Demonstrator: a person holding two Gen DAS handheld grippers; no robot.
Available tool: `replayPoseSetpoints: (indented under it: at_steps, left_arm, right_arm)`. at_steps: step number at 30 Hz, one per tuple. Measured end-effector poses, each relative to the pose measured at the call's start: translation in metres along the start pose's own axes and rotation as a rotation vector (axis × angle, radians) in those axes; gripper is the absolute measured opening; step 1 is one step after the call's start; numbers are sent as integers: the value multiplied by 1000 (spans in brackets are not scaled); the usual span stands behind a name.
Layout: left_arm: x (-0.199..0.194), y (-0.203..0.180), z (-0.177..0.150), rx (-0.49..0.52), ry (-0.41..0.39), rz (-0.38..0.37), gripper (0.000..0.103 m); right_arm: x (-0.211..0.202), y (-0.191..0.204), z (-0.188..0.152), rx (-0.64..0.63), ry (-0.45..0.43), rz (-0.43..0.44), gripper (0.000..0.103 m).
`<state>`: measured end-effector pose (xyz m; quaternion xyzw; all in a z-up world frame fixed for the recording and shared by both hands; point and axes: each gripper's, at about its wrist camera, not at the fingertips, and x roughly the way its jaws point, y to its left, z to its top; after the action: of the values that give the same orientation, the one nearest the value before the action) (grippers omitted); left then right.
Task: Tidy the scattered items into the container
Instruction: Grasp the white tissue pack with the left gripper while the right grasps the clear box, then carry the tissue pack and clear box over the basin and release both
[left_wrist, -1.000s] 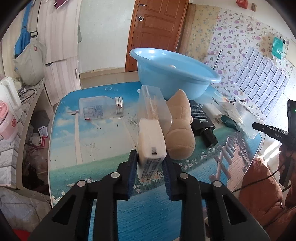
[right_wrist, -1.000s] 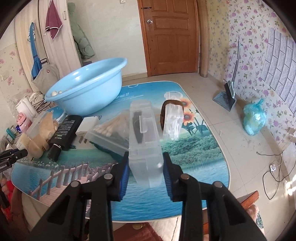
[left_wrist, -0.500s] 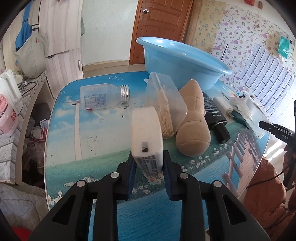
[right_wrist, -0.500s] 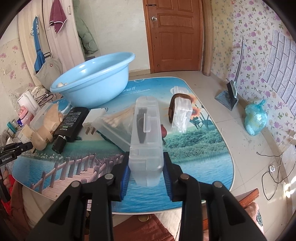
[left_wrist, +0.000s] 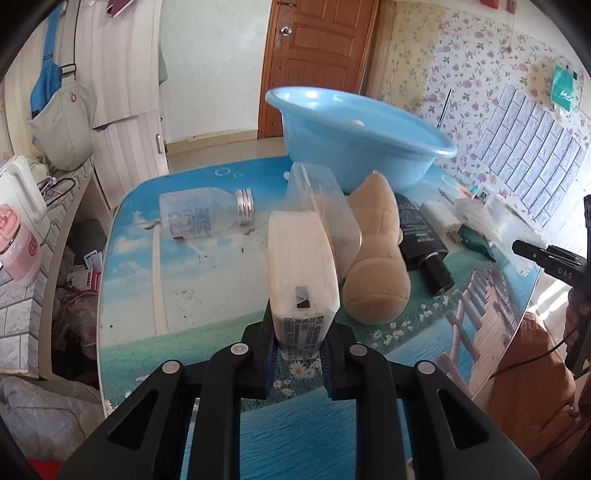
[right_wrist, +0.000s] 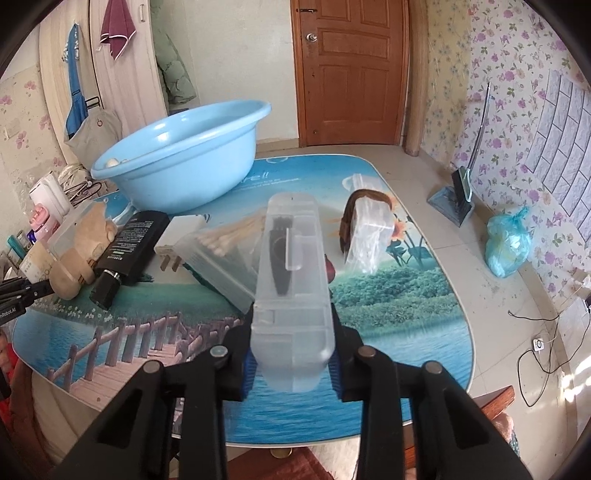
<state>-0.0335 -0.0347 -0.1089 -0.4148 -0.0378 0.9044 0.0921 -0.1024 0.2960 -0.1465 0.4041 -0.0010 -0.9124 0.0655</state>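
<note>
My left gripper (left_wrist: 297, 363) is shut on a cream tissue pack (left_wrist: 299, 266) and holds it above the table. My right gripper (right_wrist: 291, 363) is shut on a clear plastic case (right_wrist: 291, 280) with a dark tool inside, held above the table. The light blue basin (left_wrist: 354, 138) stands at the table's far side; in the right wrist view the basin (right_wrist: 184, 155) is at the upper left with a small white thing inside. A beige plush toy (left_wrist: 375, 254), a black tube (left_wrist: 424, 243) and a clear bottle (left_wrist: 201, 216) lie on the table.
A clear box of cotton swabs (right_wrist: 221, 254), a white charger (right_wrist: 177, 236) and a clear box with a brown band (right_wrist: 365, 229) lie on the table (right_wrist: 388, 314). A counter with bottles (left_wrist: 18, 236) stands left. A broom and dustpan (right_wrist: 458, 192) and a blue bag (right_wrist: 508, 243) are on the floor.
Both grippers have lifted their loads higher above the table. The left gripper has raised the tissue pack away from the swab box and plush toy.
</note>
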Motion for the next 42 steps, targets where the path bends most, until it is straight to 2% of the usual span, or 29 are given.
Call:
replayPoseSetpoints:
  at_steps: [9, 22, 25, 32, 42]
  left_arm:
    - [-23, -2, 10, 2, -61, -20, 18]
    - [-39, -7, 24, 14, -100, -20, 18]
    - [-42, -7, 31, 23, -104, -10, 18]
    - [-49, -6, 44, 3, -131, -42, 18]
    - [-51, -19, 60, 25, -164, -83, 18]
  right_arm:
    - [-23, 10, 12, -3, -84, 21, 30]
    - [-53, 21, 28, -20, -195, 61, 30]
    - [-57, 25, 31, -29, -209, 67, 30]
    - [-66, 38, 44, -55, -245, 100, 30]
    - [-67, 63, 56, -90, -263, 152, 30]
